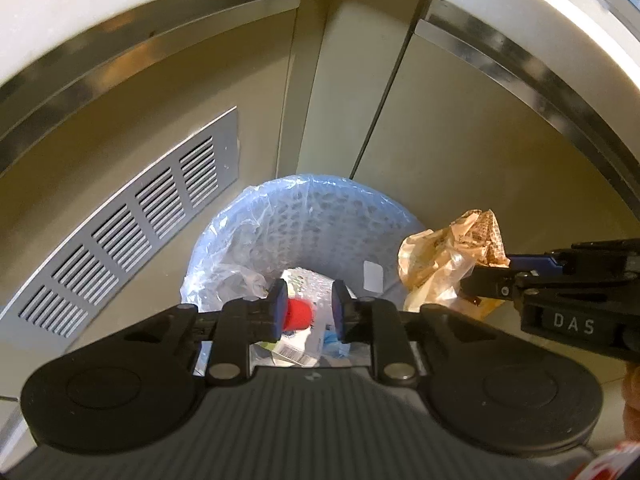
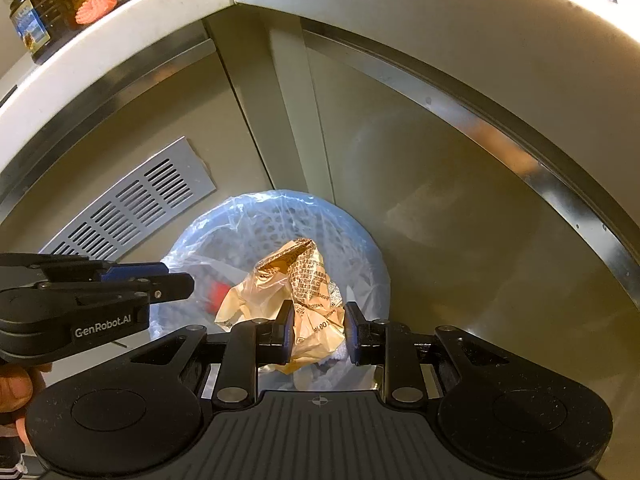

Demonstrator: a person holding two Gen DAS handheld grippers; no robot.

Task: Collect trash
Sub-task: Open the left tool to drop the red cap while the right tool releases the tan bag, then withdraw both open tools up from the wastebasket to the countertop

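wrapper over the bin

the right gripper (image 2: 316, 330) has its fingers parted only by the crumpled wrapper (image 2: 304, 300) pinched between them — tan and clear film with printed text, bunched and creased, hanging above the trash bin (image 2: 376, 264). the left gripper (image 1: 308, 308) stands apart with nothing between its pads, poised over the same bin; a red cap (image 1: 298, 314) lies down inside among other scraps. the bin is a pale blue mesh basket lined with clear plastic, set on the floor in a cabinet corner, near a metal vent grille (image 1: 132, 232)
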